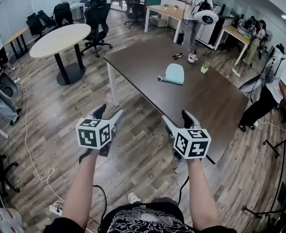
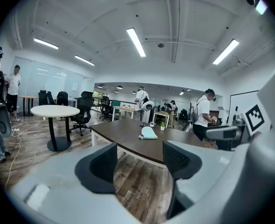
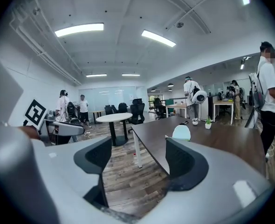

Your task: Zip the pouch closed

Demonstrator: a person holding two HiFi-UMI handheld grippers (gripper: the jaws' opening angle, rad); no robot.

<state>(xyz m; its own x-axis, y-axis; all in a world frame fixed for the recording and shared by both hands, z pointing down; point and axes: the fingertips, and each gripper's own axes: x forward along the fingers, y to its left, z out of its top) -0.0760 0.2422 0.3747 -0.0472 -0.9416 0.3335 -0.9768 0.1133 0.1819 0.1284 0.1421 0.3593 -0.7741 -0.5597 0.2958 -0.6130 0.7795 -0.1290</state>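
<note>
A light teal pouch (image 1: 173, 74) lies on the dark brown table (image 1: 206, 101), near its middle. It also shows small and far off as the pouch (image 2: 149, 132) in the left gripper view and the pouch (image 3: 181, 132) in the right gripper view. Both grippers hover over the wooden floor, short of the table's near corner and well apart from the pouch. My left gripper (image 1: 109, 112) (image 2: 140, 164) is open with nothing between its jaws. My right gripper (image 1: 177, 118) (image 3: 137, 160) is open too and holds nothing.
A small potted plant (image 1: 204, 68) and a dark object (image 1: 177, 56) sit beyond the pouch. A round white table (image 1: 60, 38) and office chairs (image 1: 97, 16) stand to the left. People stand at the table's far end (image 1: 194, 13) and right (image 1: 274, 91). A cable and power strip (image 1: 55, 208) lie on the floor.
</note>
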